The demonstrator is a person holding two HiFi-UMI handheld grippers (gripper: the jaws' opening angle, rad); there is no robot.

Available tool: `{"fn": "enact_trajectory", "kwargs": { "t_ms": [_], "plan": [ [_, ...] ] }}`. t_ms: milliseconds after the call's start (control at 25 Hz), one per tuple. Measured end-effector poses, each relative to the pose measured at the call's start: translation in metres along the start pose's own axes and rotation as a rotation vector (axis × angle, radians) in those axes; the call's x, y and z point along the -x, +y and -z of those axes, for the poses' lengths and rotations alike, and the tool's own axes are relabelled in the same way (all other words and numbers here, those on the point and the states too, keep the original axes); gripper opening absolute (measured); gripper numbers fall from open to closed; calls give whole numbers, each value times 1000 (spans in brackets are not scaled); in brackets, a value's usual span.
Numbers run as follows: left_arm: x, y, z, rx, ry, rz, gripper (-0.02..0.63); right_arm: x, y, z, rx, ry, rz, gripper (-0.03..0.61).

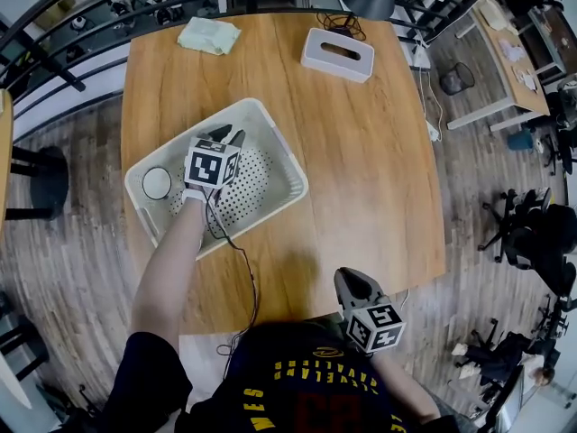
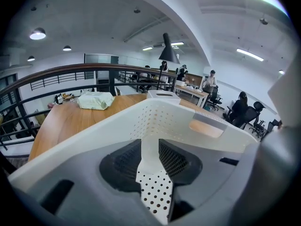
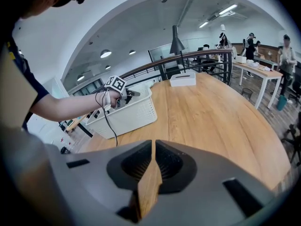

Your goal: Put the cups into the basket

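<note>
My left gripper (image 1: 227, 137) hangs open and empty in the basket (image 1: 285, 152), cup (image 1: 156, 183) at its nine o'clock; my right gripper (image 1: 350, 282) is closed, empty.

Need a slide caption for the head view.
Left gripper open in the basket, one cup in its corner; right gripper at the table's near edge.

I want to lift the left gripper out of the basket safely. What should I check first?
1. White round cup rests inside white perforated plastic basket: ok.
2. Left gripper jaws apart, nothing between them: ok.
3. Right gripper shut, empty, clear of the basket: ok.
4. All cups in: none shows on the wooden table, total unknown: cannot tell.
</note>
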State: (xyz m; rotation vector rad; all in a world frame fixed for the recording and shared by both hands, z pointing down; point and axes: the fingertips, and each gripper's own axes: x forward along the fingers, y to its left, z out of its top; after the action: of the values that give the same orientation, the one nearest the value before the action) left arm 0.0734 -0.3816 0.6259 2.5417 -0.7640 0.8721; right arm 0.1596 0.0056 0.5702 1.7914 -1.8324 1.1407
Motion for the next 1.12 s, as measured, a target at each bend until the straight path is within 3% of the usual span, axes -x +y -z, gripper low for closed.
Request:
{"fn": "enact_trajectory", "kwargs": {
  "t_ms": [200,360,520,720,840,960,1120],
  "plan": [
    [25,-8,-13,37,-59,-4,103,1,4,-4,25,-4,-15,34],
    [64,-25,-37,86,-206,9,103,0,7,-10,48,-25,-28,34],
    [124,-72,-65,63,-375,101,101,-3,15,-19,73,-55,-78,34],
    [219,-138,-60,42,-479,117,98,-8,36,-26,135,-76,-196,34],
    [253,-175,-28,121,-487,115,69,-8,44,-30,164,-87,-255,34],
    [262,-218,14,219,-440,141,21,2,47,-31,177,-102,-290,34],
    [257,-275,54,265,-366,159,11,24,41,-35,198,-150,-316,34]
  ]
}}
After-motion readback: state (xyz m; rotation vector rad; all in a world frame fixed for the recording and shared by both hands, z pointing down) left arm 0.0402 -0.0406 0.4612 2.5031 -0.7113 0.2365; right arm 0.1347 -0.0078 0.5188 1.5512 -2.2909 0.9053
